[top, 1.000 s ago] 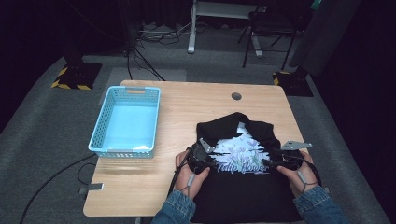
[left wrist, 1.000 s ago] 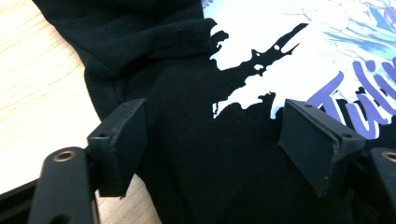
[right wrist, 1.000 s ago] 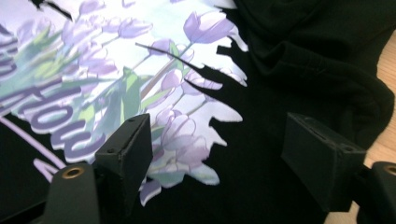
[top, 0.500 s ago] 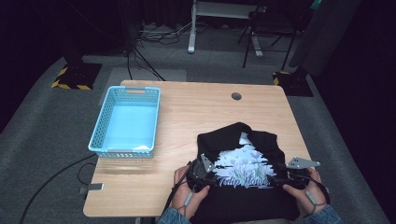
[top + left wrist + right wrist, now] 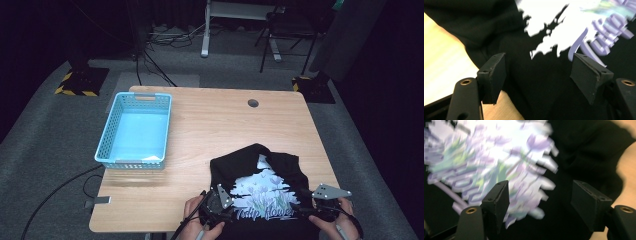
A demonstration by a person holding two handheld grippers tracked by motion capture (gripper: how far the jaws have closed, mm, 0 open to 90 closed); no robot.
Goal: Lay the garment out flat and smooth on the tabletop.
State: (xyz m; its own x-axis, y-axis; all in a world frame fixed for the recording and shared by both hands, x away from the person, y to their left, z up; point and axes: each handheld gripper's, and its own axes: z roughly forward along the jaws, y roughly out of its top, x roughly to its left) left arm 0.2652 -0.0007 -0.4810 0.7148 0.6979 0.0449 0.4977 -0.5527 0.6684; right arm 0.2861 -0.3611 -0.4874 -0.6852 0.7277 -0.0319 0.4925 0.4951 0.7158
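Black shirt lies at the lower right of the surface, its print up. We judge we are dragging it toward the near edge to spread it. Left fingers have been closing but stand apart over cloth, unpinched; right fingers likewise. Next we must clamp both lower corners. Both hands sit low at the frame's bottom, pointing inward.

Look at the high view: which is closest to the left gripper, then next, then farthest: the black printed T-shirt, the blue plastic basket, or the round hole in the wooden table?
From the left gripper:
1. Black printed T-shirt, right at its jaws, near edge.
2. Blue plastic basket, farther back on the left.
3. Round hole in the wooden table, far side, toward the right.
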